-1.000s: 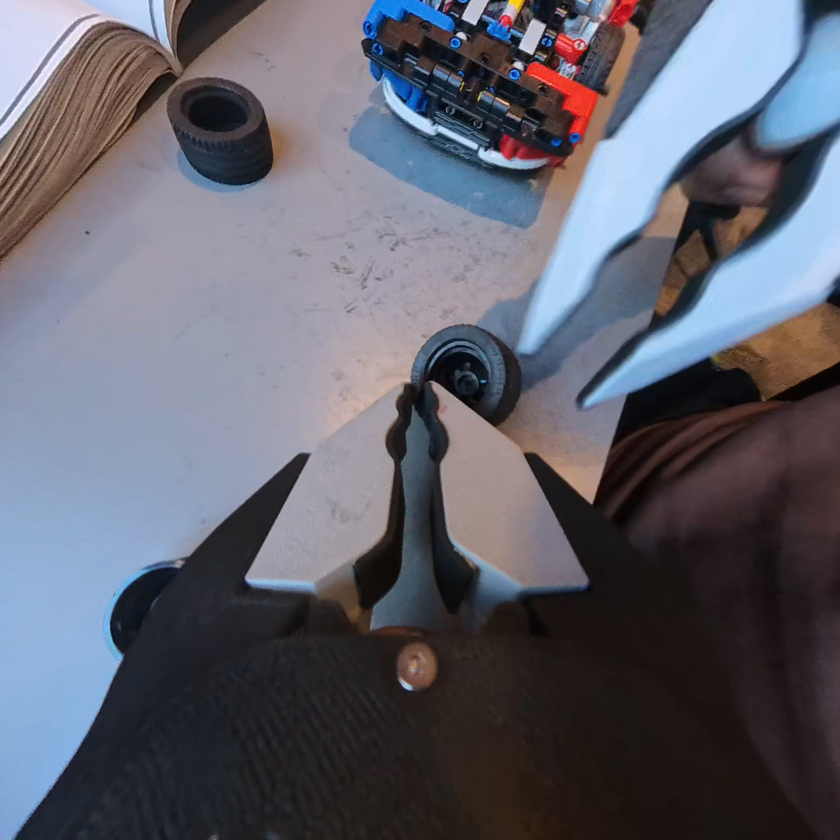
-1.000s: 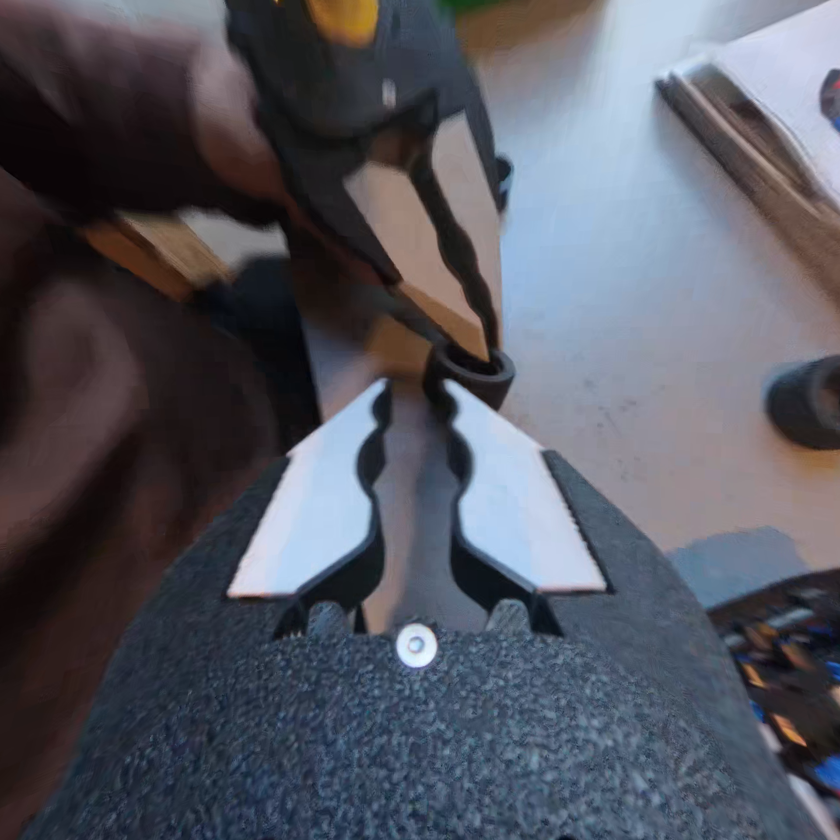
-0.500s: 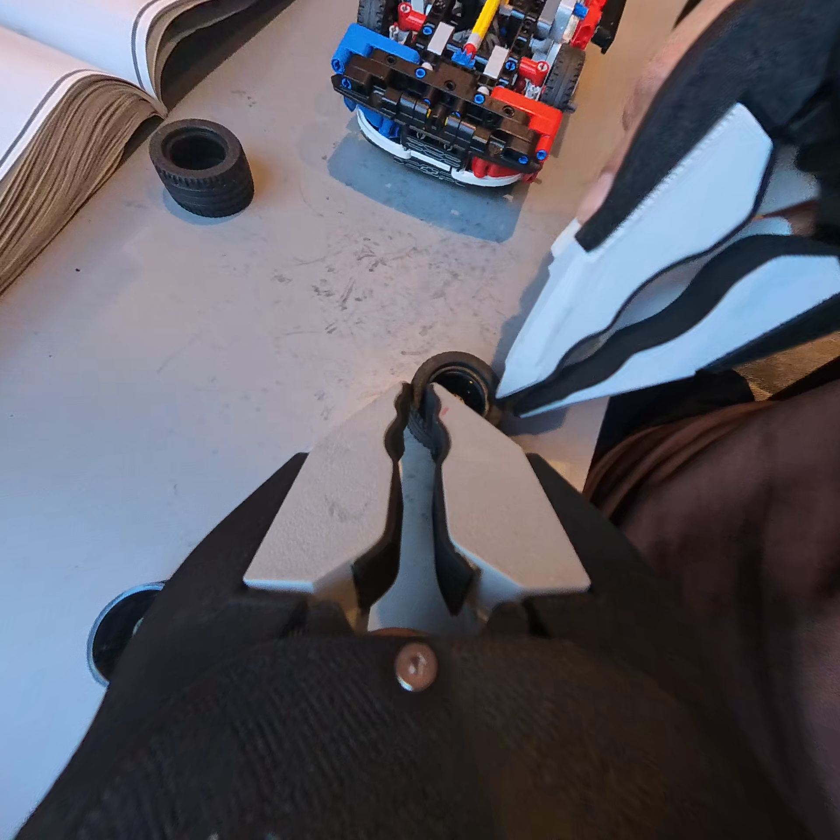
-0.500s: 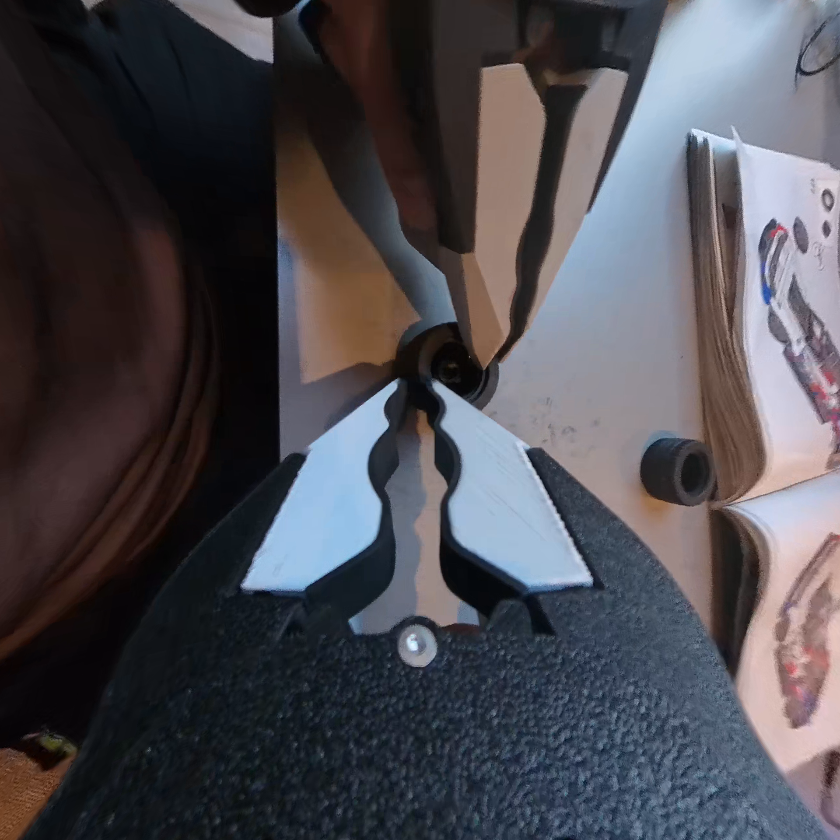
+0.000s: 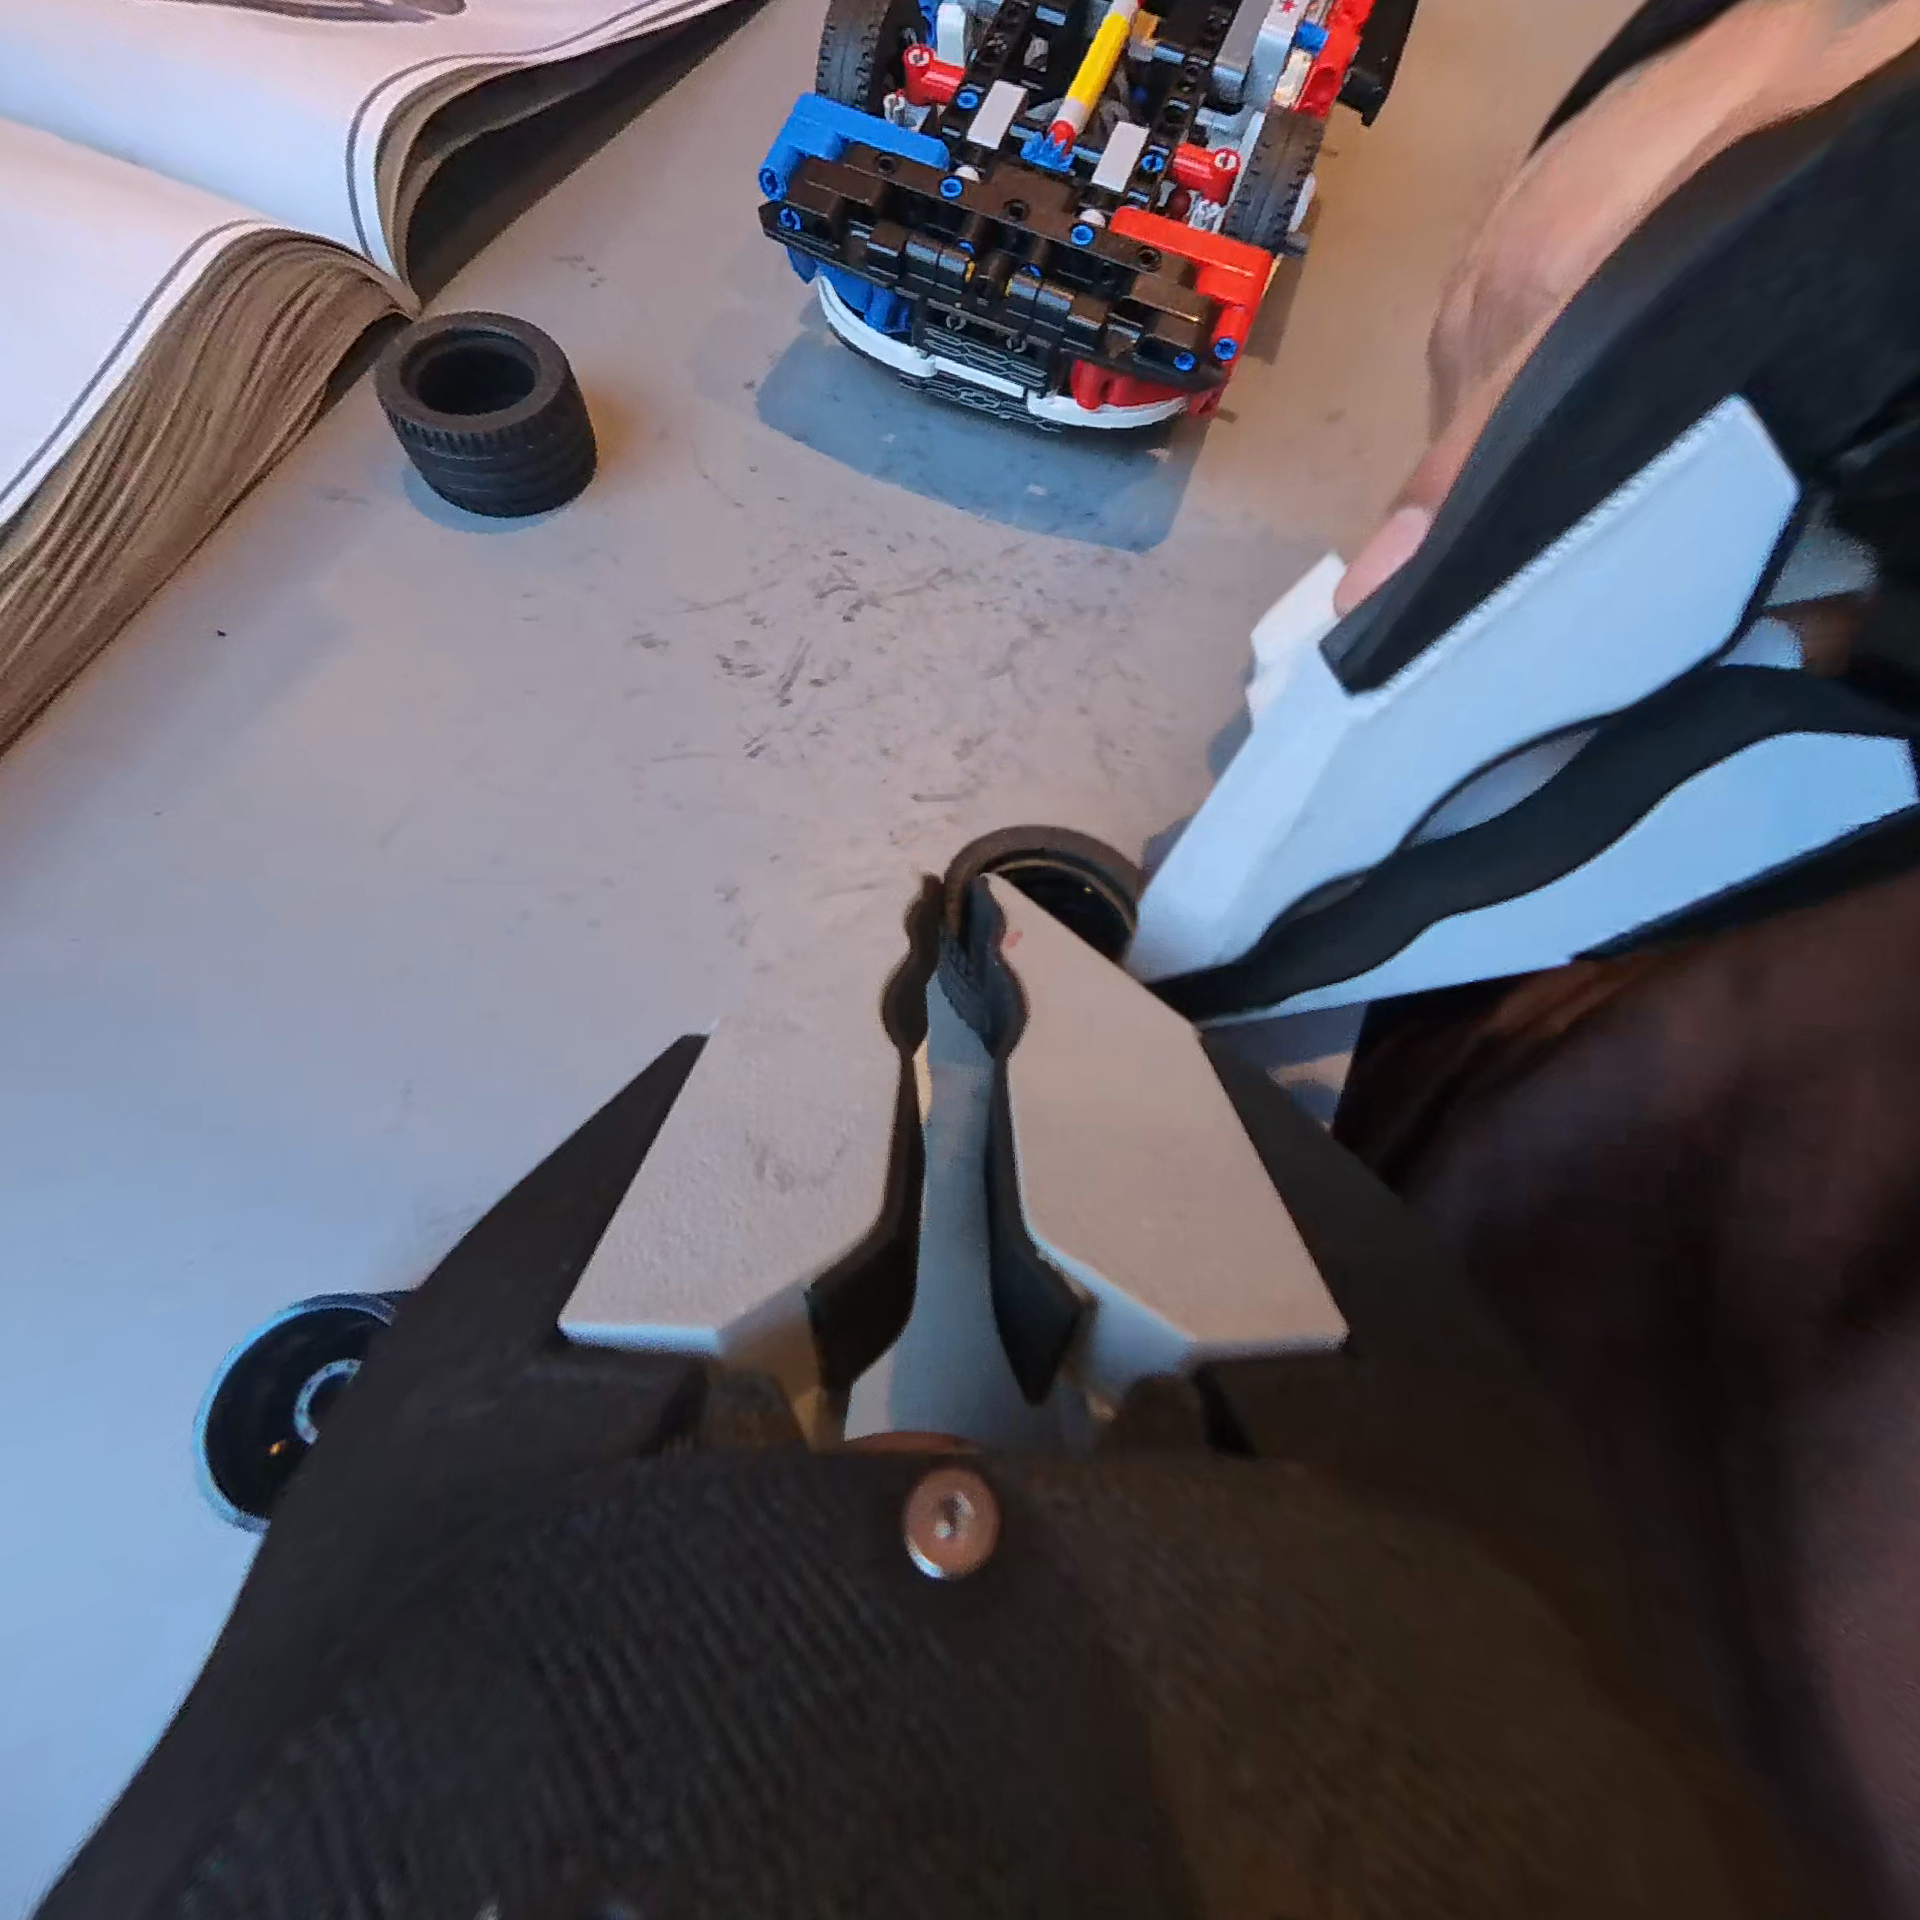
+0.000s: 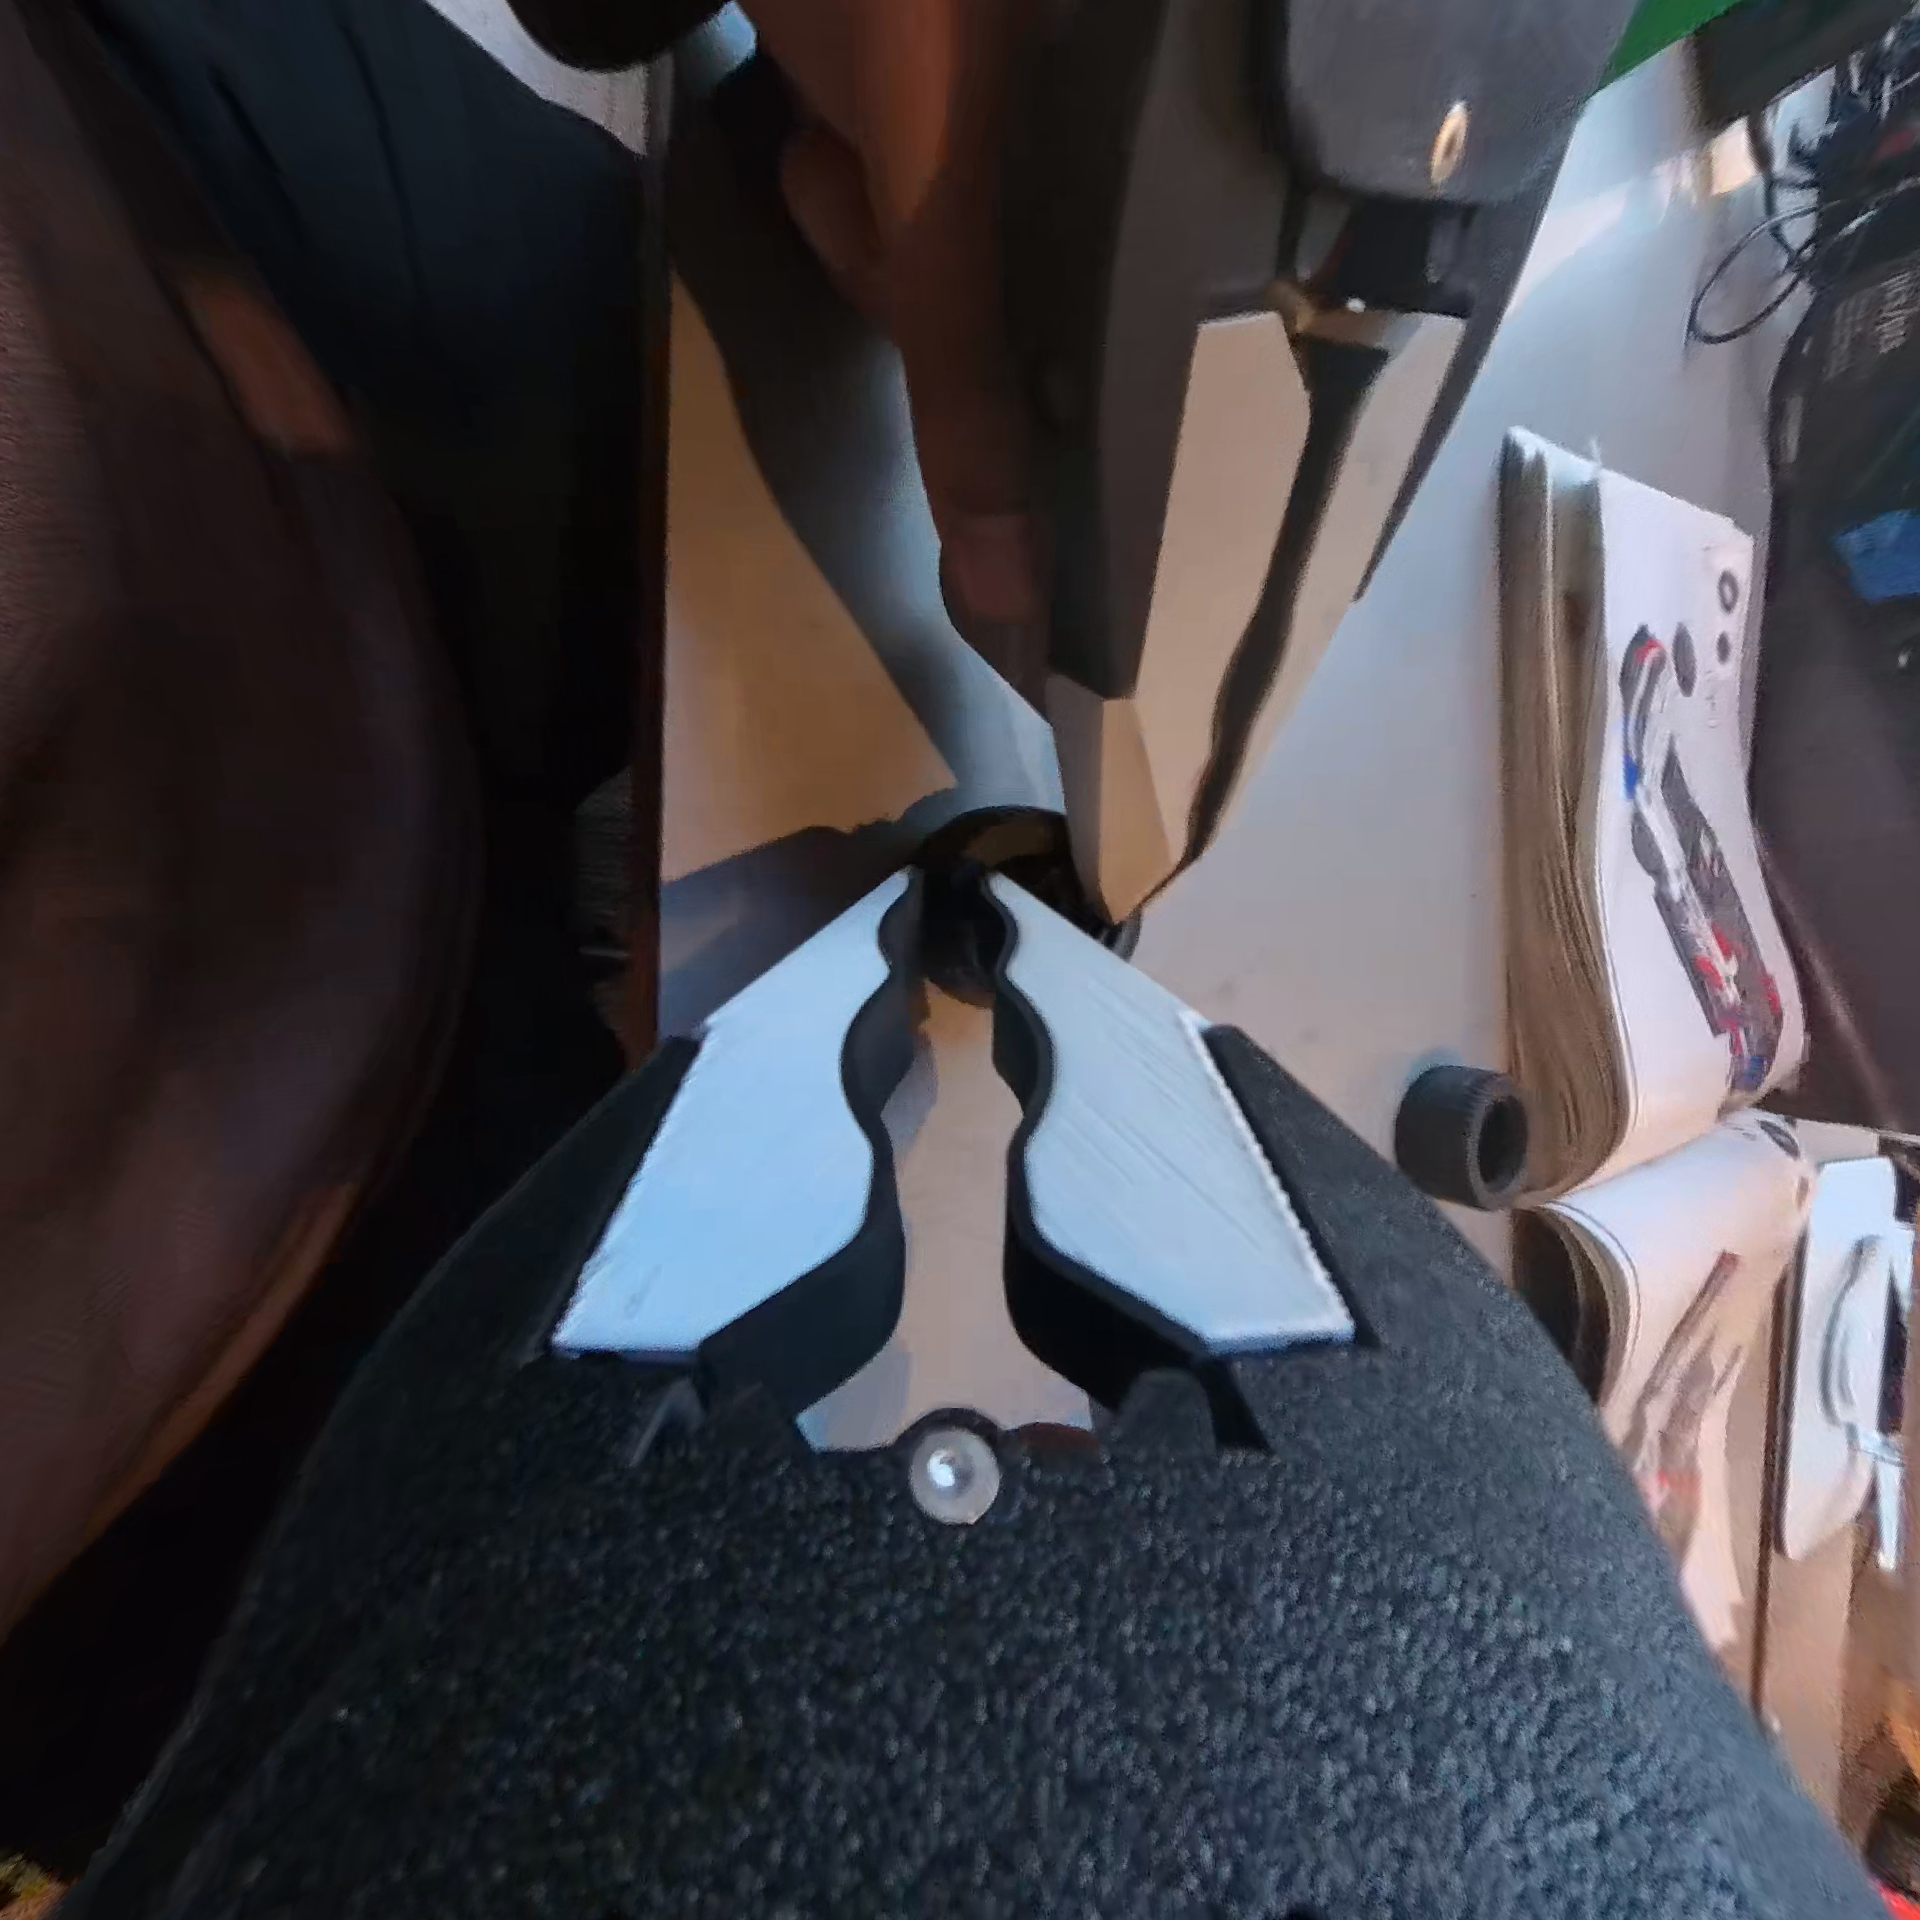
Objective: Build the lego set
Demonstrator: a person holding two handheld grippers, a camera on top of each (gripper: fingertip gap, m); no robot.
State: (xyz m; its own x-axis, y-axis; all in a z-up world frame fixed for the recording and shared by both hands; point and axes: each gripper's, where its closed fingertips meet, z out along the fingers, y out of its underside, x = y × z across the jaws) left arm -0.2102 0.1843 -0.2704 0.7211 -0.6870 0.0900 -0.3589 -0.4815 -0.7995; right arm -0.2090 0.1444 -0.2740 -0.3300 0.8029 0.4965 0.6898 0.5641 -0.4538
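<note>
The car point(image 5: 1023, 197) is sitting mostly built on the counter point(image 5: 416, 831), but wheels are still waiting: a loose tyre point(image 5: 486, 414) is lying left of it beside the open manual point(image 5: 156, 260). Nearer than the car, the left gripper point(image 5: 961, 914) is pinching the wall of a wheel point(image 5: 1049, 873), fingers narrow, while the right gripper point(image 6: 951, 904) is closing narrowly on its far side.

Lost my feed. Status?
Left tool shut on tyre wall. Right tool pinching same tyre, near table edge. Car and spare tyre clear.
</note>
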